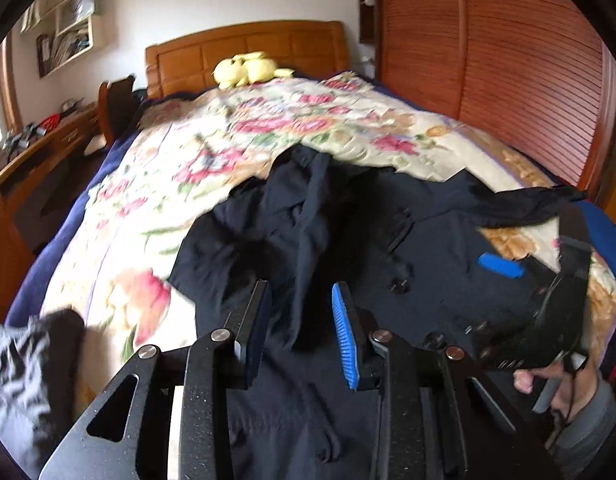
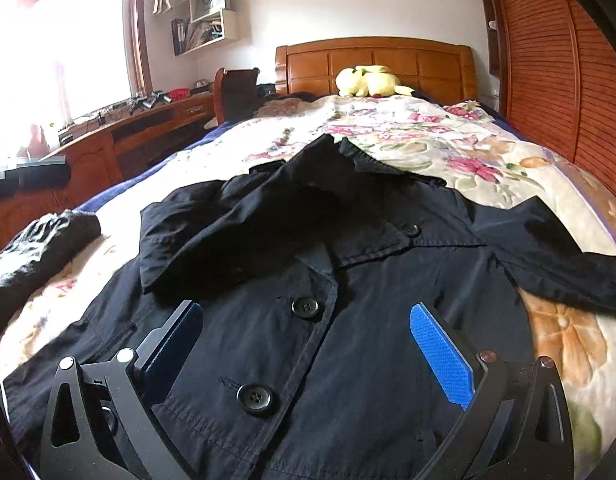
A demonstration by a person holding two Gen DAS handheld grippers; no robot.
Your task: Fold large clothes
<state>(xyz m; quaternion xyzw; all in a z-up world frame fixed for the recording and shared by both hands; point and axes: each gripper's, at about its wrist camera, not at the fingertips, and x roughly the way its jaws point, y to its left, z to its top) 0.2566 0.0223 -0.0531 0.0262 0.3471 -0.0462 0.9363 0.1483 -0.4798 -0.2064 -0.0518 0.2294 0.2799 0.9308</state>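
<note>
Both tongs stand spread with nothing between their pads. The right gripper [image 2: 304,344] hovers over the front of the dark coat [image 2: 308,280], its jaws wide apart on either side of the button row; the blue pad [image 2: 442,350] of one finger faces inward, and two black buttons [image 2: 305,306] show between the fingers. The left gripper [image 1: 302,328] hangs over the same coat [image 1: 308,240] with a narrower gap, and whether its pads touch the cloth cannot be told. In the left wrist view the right gripper [image 1: 508,276] shows at the right edge, held by the person's hand [image 1: 556,384].

The coat lies front-up on the floral bedspread [image 2: 448,152], collar toward the headboard, one sleeve [image 2: 560,264] stretched out to the right, the other side bunched and folded over itself. A crumpled dark grey garment [image 2: 40,248] lies apart on the bed's left side.

A yellow plush toy [image 2: 368,80] rests against the wooden headboard [image 2: 372,56]. A wooden desk [image 2: 148,128] with clutter and a chair [image 2: 234,92] stand to the left beneath a bright window [image 2: 60,60], and slatted wooden doors [image 2: 548,80] run along the right.
</note>
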